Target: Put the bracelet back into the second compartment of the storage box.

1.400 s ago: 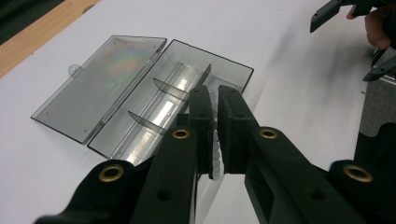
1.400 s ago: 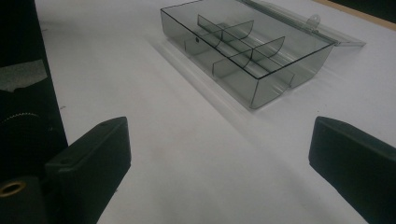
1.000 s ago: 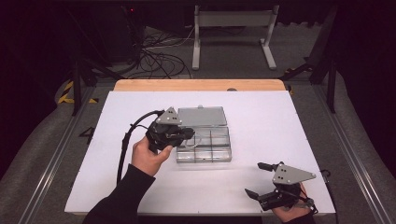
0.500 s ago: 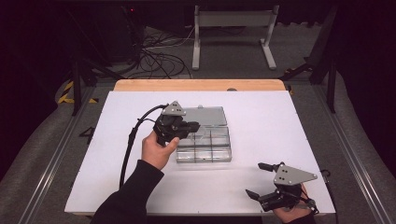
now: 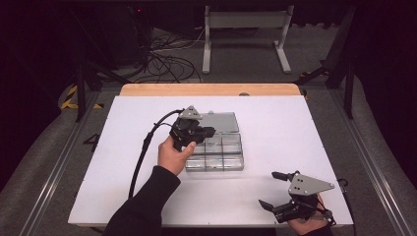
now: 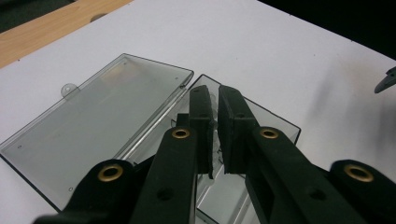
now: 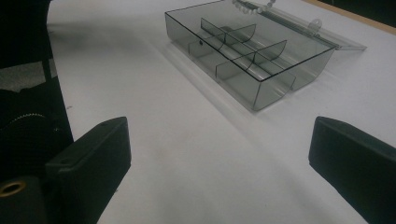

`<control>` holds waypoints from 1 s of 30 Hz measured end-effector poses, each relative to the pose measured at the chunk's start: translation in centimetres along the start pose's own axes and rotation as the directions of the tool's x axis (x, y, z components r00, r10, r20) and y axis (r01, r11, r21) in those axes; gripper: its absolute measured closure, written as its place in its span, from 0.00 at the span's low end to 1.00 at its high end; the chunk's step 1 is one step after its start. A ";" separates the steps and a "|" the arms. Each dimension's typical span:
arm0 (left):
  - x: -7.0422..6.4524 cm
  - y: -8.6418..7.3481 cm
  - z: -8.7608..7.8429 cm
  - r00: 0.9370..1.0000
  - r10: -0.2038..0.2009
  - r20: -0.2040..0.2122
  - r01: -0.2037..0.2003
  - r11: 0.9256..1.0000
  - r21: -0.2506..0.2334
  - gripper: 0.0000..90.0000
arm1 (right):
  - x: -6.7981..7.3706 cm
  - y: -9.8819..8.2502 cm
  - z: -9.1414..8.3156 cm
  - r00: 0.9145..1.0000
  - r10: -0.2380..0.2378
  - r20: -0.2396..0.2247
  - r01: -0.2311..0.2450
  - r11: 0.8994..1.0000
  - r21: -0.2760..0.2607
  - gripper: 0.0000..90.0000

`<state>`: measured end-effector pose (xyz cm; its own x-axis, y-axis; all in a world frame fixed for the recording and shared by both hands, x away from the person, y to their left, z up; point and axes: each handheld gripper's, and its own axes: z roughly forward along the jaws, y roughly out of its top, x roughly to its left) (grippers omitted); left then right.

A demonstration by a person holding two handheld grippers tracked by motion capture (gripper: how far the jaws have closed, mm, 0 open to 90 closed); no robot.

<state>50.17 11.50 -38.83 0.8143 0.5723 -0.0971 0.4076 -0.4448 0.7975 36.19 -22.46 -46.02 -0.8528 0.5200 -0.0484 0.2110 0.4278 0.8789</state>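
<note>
With a small clear item (image 6: 215, 140) clenched between the left gripper (image 5: 209, 132) fingers above the open box (image 5: 216, 150) at mid-bench and the right gripper (image 5: 271, 189) released near right, a misaimed release could be expected to miss the compartment.
</note>
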 end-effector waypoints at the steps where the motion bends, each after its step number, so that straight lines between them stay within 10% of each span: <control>1: 0.0 0.0 0.2 1.000 -0.003 0.001 0.003 1.000 0.000 0.94 | 0.0 0.0 0.0 1.000 0.000 -0.001 0.000 1.000 -0.001 0.07; 30: 0.3 -1.2 3.8 1.000 -0.025 0.006 0.025 0.996 0.083 0.94 | -0.1 -0.1 0.0 1.000 0.005 -0.005 -0.005 1.000 0.000 0.07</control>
<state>51.46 9.58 -42.07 0.8062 0.5793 -0.1205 0.4603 -0.4860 0.7429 36.22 -22.54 -46.09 -0.8540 0.5186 -0.0419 0.2151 0.4252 0.8792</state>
